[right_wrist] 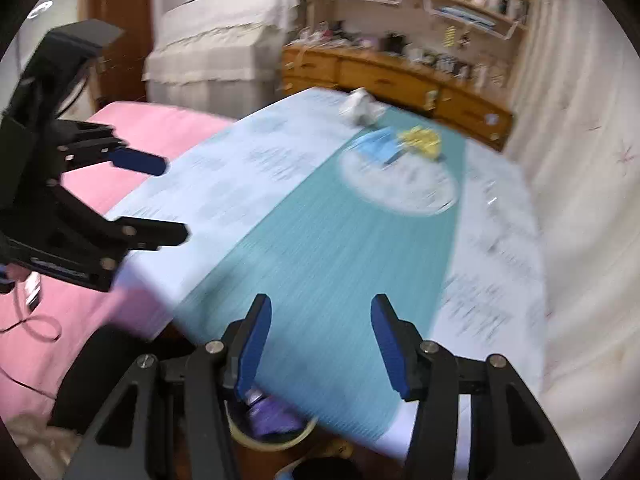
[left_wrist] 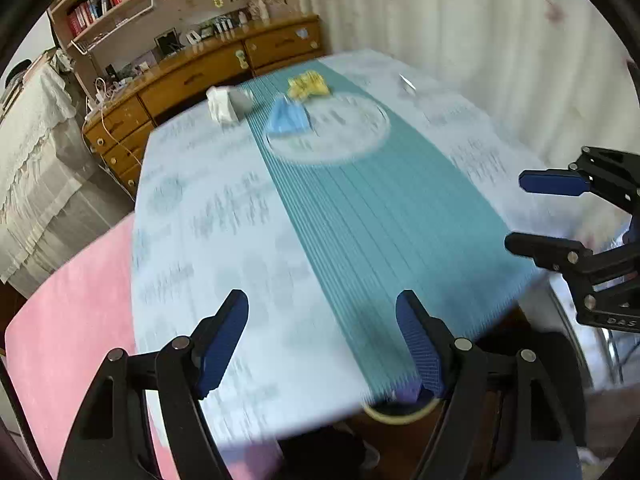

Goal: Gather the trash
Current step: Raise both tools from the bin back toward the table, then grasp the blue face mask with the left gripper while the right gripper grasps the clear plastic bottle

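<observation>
Left wrist view is showing the left gripper [left_wrist: 320, 344] spread wide, pinching nothing. Far ahead of it, white paper [left_wrist: 224, 105], blue trash [left_wrist: 289, 117] and yellow trash [left_wrist: 308, 85] are lying on the table [left_wrist: 208, 216]. Right gripper [right_wrist: 320, 344] is spread too, holding nothing.

A table [left_wrist: 192, 208] carries the things, under a pale blue printed cloth with a teal ribbed band [left_wrist: 360, 216] down its middle and a pale round motif [left_wrist: 340, 128] on that band. At the far end lie 3 crumpled pieces: white tissue [left_wrist: 224, 104], blue paper [left_wrist: 288, 117] and yellow wrapper [left_wrist: 308, 85]. The blue one overlaps the motif's edge.
</observation>
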A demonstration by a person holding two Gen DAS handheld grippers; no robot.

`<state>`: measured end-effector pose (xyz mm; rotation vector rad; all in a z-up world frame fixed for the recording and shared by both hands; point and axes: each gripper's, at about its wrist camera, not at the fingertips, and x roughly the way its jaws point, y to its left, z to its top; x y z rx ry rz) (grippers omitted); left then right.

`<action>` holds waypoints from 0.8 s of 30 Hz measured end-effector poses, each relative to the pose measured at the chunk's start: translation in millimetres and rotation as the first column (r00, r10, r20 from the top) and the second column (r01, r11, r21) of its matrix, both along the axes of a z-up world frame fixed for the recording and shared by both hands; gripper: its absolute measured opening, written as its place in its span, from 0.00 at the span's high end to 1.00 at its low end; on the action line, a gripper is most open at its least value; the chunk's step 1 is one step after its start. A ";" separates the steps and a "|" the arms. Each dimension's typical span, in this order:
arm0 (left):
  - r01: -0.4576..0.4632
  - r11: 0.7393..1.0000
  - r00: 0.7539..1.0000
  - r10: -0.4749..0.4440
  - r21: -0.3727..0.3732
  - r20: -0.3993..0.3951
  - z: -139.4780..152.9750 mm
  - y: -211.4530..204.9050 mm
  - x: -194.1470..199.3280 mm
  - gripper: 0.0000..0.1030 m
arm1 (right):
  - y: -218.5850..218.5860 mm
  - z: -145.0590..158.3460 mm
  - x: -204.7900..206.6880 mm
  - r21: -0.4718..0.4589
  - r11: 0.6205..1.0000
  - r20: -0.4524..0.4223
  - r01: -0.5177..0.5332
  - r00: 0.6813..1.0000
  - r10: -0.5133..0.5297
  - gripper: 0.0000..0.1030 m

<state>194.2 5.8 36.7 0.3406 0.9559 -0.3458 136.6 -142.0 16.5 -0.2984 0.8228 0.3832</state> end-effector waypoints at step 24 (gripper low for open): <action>-0.179 0.979 0.966 0.157 -0.095 -0.203 -96.1 -57.9 316.2 0.28 | -140.2 -94.5 282.6 0.023 0.866 -0.132 0.499 0.860 -0.492 0.34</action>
